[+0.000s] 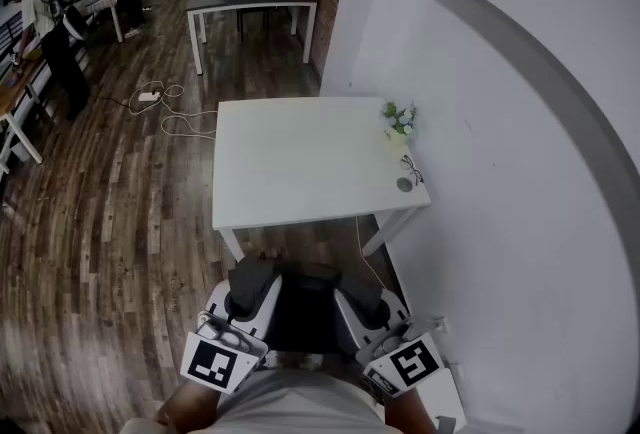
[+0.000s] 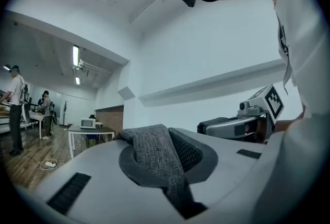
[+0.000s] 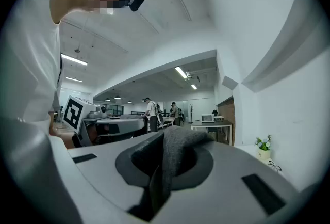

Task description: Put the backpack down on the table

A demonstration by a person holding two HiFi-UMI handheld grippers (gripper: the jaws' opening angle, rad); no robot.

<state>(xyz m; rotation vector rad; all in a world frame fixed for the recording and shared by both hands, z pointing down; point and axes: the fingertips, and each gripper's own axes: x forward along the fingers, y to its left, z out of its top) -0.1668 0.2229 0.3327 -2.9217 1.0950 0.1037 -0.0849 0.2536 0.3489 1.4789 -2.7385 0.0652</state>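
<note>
Wood floor (image 1: pixel 110 212) is seen at left, with a cable (image 1: pixel 170 112) coiled on it. The left gripper (image 1: pixel 250 290) is held level, low and close to the person (image 1: pixel 290 407). Its jaws are pinched almost together on the left strap (image 2: pixel 154 153), a grey woven band folded up between them. The backpack (image 1: pixel 300 310), dark, is carried between the two grippers, short of the near edge of the table (image 1: pixel 300 172) and apart from it. The right gripper (image 1: pixel 366 302) is likewise held level, jaws narrowed onto the right strap (image 3: pixel 178 153), grey cloth bunched between them. Along the white table's right edge a plant (image 1: pixel 398 122) is set toward the far corner, with glasses (image 1: pixel 412 169) and a small round item (image 1: pixel 404 185) just nearer.
</note>
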